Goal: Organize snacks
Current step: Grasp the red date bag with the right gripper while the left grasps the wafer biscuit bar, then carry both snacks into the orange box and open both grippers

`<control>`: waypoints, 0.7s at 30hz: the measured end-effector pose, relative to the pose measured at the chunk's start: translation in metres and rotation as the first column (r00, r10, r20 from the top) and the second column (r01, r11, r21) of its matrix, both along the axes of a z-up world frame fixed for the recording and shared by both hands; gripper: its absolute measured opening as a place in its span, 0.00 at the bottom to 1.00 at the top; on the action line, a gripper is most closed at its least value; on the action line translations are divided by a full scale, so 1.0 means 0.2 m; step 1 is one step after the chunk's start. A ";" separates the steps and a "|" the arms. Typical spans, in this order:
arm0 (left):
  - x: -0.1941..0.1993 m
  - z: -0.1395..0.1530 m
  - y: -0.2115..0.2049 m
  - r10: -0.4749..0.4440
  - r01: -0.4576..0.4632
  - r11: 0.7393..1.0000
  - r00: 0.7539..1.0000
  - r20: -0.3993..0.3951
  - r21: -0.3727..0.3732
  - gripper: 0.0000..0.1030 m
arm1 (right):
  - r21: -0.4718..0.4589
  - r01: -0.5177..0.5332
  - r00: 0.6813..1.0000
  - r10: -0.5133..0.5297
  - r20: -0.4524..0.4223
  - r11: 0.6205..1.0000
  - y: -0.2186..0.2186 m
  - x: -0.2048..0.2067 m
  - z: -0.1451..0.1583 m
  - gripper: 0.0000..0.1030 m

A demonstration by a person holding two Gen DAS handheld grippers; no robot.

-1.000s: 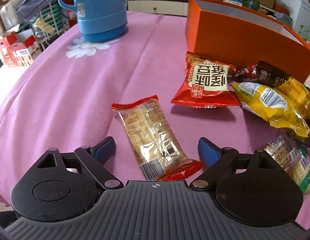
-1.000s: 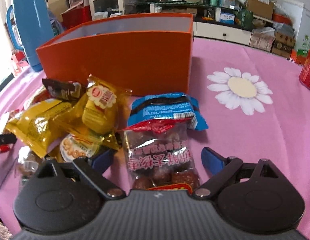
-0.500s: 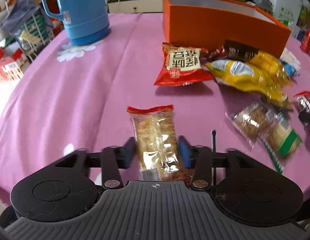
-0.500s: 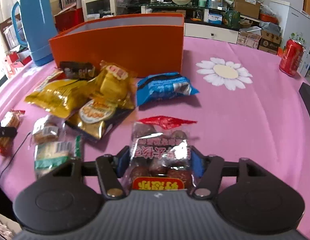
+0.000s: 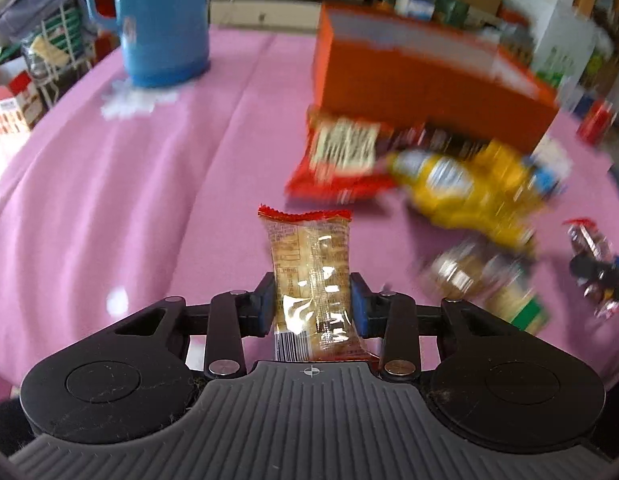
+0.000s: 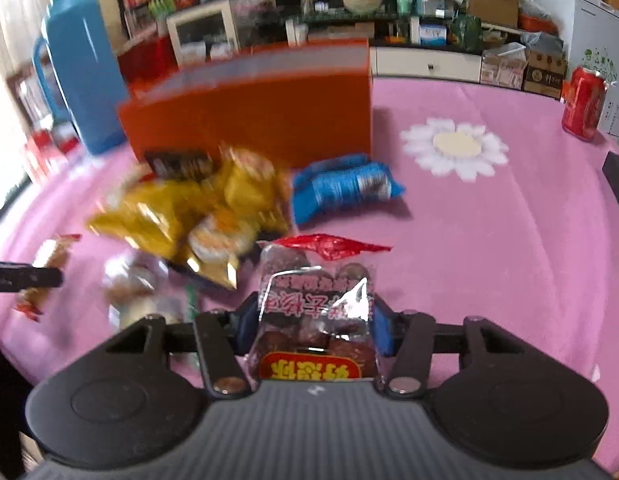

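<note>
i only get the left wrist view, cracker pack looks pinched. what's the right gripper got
Observer: The right gripper has a clear bag of dark round sweets between its pads, and its jaws are closing on it.
Operator: anything right of the orange box? my view blurs there
Observer: A blue packet lies on the cloth just in front of the box's right end.
Operator: and that red blob far right
Observer: It is a red can, upright near the table edge, beyond a white flower print.
</note>
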State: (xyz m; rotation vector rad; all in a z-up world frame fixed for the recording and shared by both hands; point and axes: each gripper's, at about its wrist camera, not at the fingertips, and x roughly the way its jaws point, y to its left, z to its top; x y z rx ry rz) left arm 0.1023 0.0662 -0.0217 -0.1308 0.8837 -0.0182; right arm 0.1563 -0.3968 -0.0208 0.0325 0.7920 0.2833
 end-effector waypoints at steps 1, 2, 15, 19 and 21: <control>0.01 0.05 0.00 -0.003 0.003 1.000 1.000 0.026 -0.002 0.02 | 0.009 0.000 1.000 0.000 0.026 1.000 0.00 0.00 0.05 0.53; 0.03 0.10 0.00 -0.008 0.008 1.000 0.999 0.049 -0.007 0.02 | 0.022 -0.001 0.999 0.000 0.049 1.000 0.00 0.00 0.10 0.53; 0.89 0.45 -0.21 -0.078 0.094 0.993 0.976 0.201 -0.069 0.02 | 0.055 -0.073 0.967 0.057 0.250 0.996 0.20 0.79 0.44 0.54; 1.13 0.36 -0.33 -0.118 0.131 0.989 0.977 0.178 -0.066 0.02 | 0.028 -0.099 0.971 0.090 0.222 0.995 0.27 1.01 0.35 0.54; 1.20 0.31 -0.38 -0.139 0.153 0.985 0.977 0.163 -0.080 0.02 | 0.019 -0.110 0.974 0.104 0.204 0.994 0.30 1.07 0.30 0.54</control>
